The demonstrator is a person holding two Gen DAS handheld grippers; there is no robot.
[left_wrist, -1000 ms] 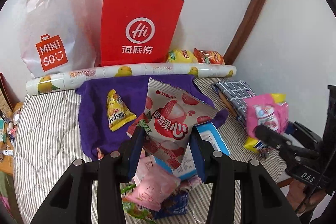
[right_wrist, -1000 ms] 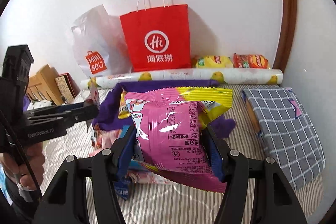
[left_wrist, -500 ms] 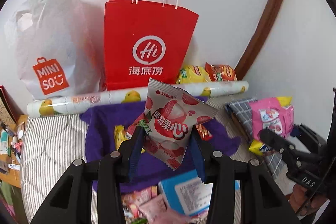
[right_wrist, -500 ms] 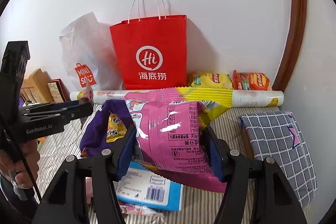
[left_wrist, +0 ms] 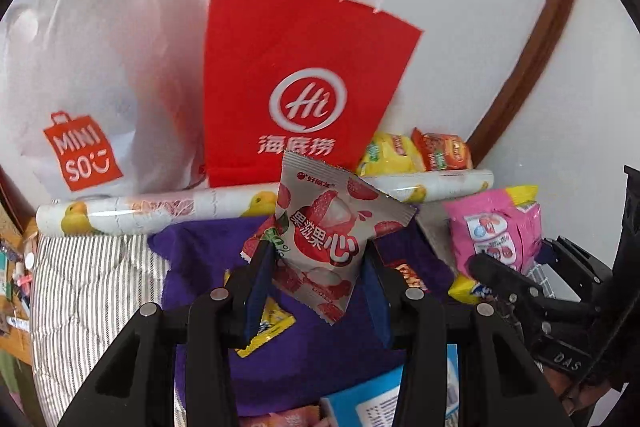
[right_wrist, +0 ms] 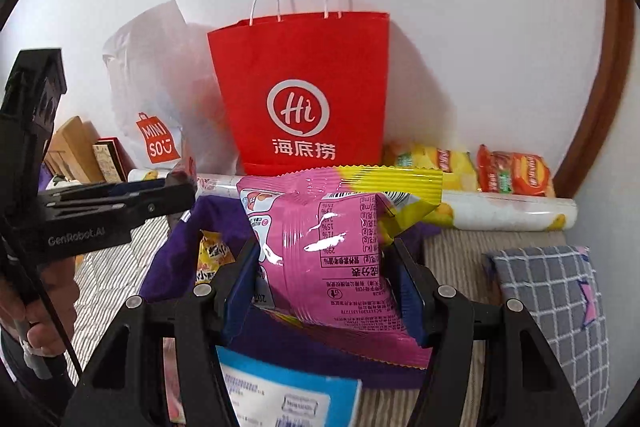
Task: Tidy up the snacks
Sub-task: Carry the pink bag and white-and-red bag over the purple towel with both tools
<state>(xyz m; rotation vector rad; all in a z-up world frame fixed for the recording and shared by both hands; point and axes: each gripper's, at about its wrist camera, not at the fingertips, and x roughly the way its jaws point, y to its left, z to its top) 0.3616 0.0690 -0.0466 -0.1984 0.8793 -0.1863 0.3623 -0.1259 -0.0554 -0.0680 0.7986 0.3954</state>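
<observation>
Left wrist view
Left gripper (left_wrist: 318, 277): I have it pinched on the lychee gummy packet (left_wrist: 330, 227), centre frame, by the lower half so its top stands free.
Red paper bag (left_wrist: 296, 83): upper centre, upright against the wall, mouth up; I judge it the likely drop point.
Purple cloth (left_wrist: 192, 267): lower centre, with a small yellow packet (left_wrist: 266, 327) on it.

Right wrist view
Right gripper (right_wrist: 324, 273): jaws about half spread, clamped on the pink snack bag (right_wrist: 320, 239), centre frame; its bulk keeps them apart.
Chip bags (right_wrist: 512, 173): right of centre, behind the printed roll (right_wrist: 500, 213), by the wall.
Blue box (right_wrist: 288, 399): bottom centre, not gathered.
</observation>
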